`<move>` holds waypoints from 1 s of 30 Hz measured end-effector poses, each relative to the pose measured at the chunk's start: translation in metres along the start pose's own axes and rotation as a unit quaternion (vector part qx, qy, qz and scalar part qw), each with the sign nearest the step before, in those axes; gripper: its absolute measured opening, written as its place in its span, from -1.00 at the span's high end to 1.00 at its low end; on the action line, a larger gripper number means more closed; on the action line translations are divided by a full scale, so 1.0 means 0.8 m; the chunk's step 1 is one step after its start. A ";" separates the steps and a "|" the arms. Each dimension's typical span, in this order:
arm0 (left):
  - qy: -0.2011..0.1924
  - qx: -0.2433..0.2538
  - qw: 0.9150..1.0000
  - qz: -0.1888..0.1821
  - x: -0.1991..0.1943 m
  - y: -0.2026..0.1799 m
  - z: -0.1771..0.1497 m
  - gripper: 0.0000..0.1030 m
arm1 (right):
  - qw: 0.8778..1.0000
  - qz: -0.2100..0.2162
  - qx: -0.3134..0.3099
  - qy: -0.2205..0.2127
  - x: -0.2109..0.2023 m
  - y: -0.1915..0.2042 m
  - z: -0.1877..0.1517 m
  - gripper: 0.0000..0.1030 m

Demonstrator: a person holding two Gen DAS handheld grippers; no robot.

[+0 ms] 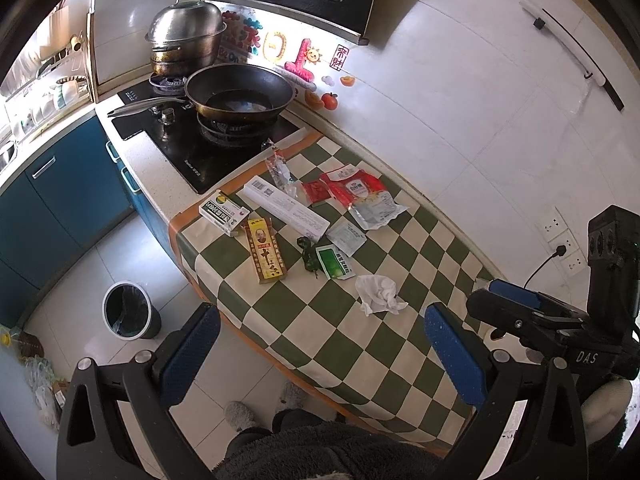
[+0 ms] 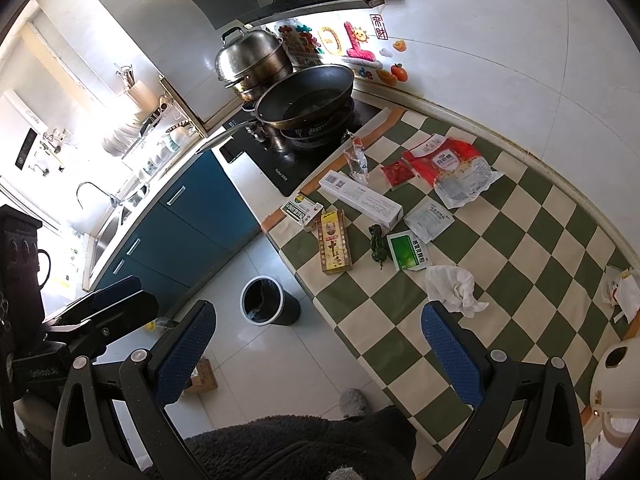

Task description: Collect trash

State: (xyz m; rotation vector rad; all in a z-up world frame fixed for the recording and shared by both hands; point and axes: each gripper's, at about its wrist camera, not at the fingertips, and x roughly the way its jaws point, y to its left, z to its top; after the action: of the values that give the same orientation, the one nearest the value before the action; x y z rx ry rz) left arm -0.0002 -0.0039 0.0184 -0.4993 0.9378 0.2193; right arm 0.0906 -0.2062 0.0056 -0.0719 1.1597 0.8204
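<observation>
Trash lies scattered on the green-and-cream checked cloth (image 1: 360, 344) (image 2: 520, 264): a crumpled white tissue (image 1: 378, 294) (image 2: 454, 289), a green sachet (image 1: 335, 262) (image 2: 409, 251), a dark green wrapper (image 1: 309, 255) (image 2: 377, 245), a yellow box (image 1: 266, 250) (image 2: 334, 245), a long white box (image 1: 286, 208) (image 2: 362, 199), a small medicine box (image 1: 223, 213) (image 2: 301, 209) and a red-and-clear bag (image 1: 362, 196) (image 2: 452, 168). A lined bin (image 1: 127, 311) (image 2: 266, 294) stands on the floor. My left gripper (image 1: 320, 356) and right gripper (image 2: 318, 356) hang open and empty above the cloth's near edge.
A wok (image 1: 240, 92) (image 2: 306, 96) and steel steamer pot (image 1: 186, 36) sit on the hob beyond the cloth. Blue cabinets (image 1: 60, 196) run along the left. A person's slippers (image 1: 240, 416) stand below. A white appliance (image 2: 616, 376) sits at the right.
</observation>
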 end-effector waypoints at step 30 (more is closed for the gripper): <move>0.036 0.074 0.962 0.260 0.182 0.065 0.003 -1.00 | 0.962 -0.227 0.152 0.008 0.143 -0.099 -0.009 -1.00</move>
State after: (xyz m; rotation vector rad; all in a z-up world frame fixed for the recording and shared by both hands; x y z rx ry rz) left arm 0.0654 0.0378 -0.1150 -0.1141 1.1378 0.6043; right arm 0.1503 -0.2043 -0.1205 -0.0874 1.2113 0.2321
